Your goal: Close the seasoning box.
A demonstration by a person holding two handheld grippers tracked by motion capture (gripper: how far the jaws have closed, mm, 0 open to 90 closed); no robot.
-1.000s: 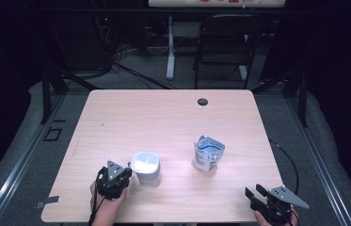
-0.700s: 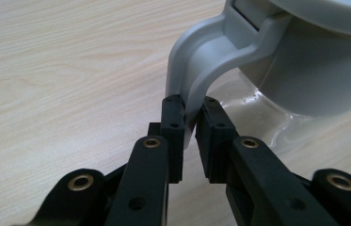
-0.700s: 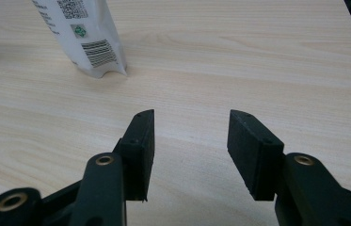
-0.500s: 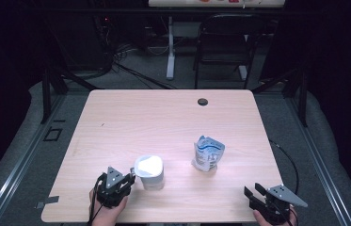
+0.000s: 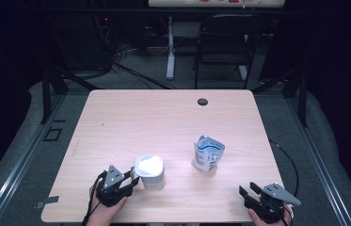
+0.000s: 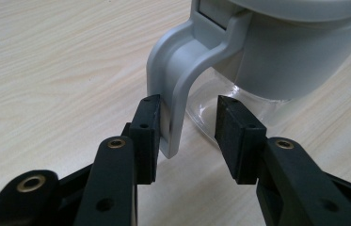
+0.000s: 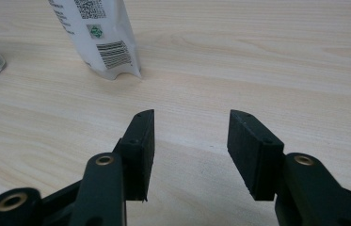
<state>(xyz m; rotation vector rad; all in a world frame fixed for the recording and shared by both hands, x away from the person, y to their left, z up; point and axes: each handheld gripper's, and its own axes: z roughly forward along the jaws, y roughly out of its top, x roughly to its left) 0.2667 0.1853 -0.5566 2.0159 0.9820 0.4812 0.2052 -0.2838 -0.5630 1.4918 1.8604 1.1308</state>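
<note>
My pale wooden table (image 5: pixel 131 122) carries a white-lidded jug (image 5: pixel 150 171) near its front edge and, to the right, a standing white pouch (image 5: pixel 207 154).

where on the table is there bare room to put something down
The far half of the table, from the small dark hole to the left edge, is bare. So is the strip between jug and pouch. It is crowded near the front left, where the left tool sits by the jug.

Wide bare tabletop (image 5: pixel 131 117) lies beyond the jug (image 5: pixel 150 171) and pouch (image 5: pixel 208 155), well apart.
</note>
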